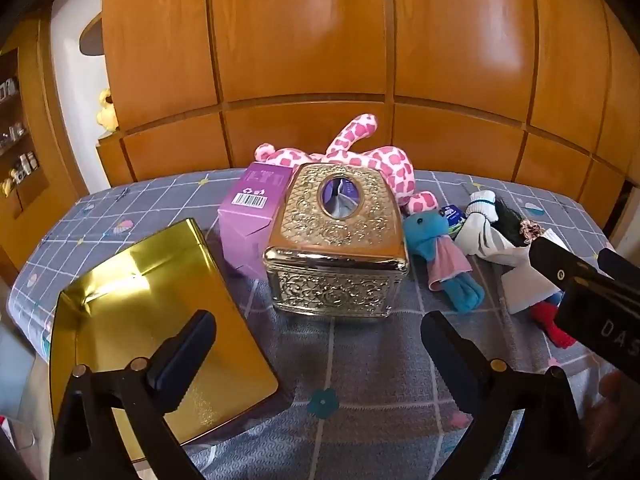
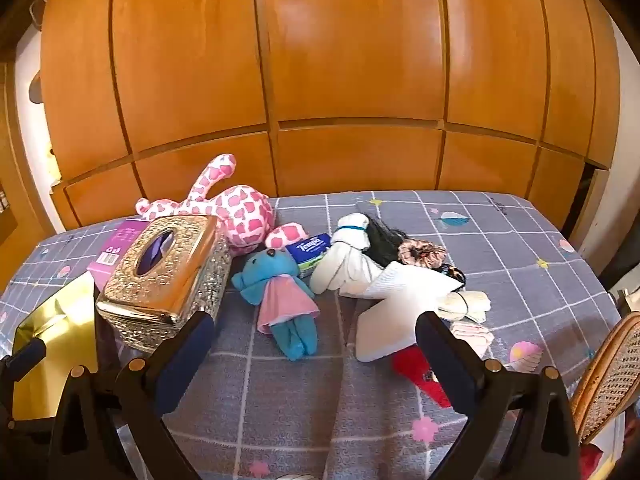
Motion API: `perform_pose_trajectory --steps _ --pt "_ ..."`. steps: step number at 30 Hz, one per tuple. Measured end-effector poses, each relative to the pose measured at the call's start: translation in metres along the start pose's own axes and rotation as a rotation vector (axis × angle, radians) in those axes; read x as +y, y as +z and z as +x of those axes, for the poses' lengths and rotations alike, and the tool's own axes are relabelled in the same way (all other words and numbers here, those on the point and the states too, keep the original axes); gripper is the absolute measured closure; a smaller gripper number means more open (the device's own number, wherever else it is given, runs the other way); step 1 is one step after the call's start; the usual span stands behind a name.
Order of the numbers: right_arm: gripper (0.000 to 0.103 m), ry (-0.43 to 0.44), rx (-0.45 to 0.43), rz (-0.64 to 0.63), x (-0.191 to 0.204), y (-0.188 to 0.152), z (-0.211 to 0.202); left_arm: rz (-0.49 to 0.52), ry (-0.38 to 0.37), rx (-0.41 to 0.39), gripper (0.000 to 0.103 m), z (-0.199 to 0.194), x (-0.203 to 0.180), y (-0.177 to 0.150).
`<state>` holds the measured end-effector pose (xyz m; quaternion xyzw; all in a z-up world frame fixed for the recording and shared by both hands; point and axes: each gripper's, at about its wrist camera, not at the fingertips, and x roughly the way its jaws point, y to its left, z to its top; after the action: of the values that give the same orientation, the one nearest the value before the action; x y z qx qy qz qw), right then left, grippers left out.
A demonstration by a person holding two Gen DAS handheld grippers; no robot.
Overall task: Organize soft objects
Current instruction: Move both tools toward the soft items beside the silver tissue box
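Observation:
A pink-and-white spotted plush (image 1: 360,156) (image 2: 236,210) lies at the back of the table. In front of it a small blue bear in a pink skirt (image 1: 444,256) (image 2: 280,296) lies on its back. To its right sit rolled white socks (image 2: 348,260) (image 1: 484,224), a white folded cloth (image 2: 400,304), a black hairpiece (image 2: 384,244), a brown scrunchie (image 2: 424,252) and a red sock (image 2: 420,376). My left gripper (image 1: 320,344) hovers open before the ornate tissue box. My right gripper (image 2: 316,344) hangs open, empty, above the cloth near the blue bear.
An embossed gold tissue box (image 1: 340,240) (image 2: 168,276) stands mid-table, a purple carton (image 1: 248,216) behind it. A gold tin tray (image 1: 152,320) lies at front left. A Tempo tissue pack (image 2: 312,250) lies by the socks. Wooden cabinet doors (image 2: 352,80) back the table; a wicker chair (image 2: 608,380) stands right.

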<state>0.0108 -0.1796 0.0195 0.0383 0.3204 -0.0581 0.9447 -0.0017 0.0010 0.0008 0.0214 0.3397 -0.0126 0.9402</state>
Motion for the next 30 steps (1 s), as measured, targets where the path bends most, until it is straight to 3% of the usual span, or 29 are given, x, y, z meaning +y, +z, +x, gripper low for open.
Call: perform_pose_trajectory --steps 6,7,12,30 --pt "0.001 -0.021 0.001 -0.006 0.001 0.004 0.004 -0.038 0.026 0.043 0.000 0.013 0.014 -0.004" --pt "0.001 0.034 -0.020 -0.016 0.007 -0.002 0.000 -0.039 0.030 0.041 0.000 0.014 0.015 -0.003" --pt "0.001 0.064 -0.025 -0.027 0.008 -0.002 -0.002 -0.051 0.045 0.032 0.000 0.008 0.018 -0.005" --pt "0.001 0.060 -0.026 -0.036 0.009 0.000 0.000 -0.035 0.081 0.011 0.000 -0.002 0.017 -0.001"
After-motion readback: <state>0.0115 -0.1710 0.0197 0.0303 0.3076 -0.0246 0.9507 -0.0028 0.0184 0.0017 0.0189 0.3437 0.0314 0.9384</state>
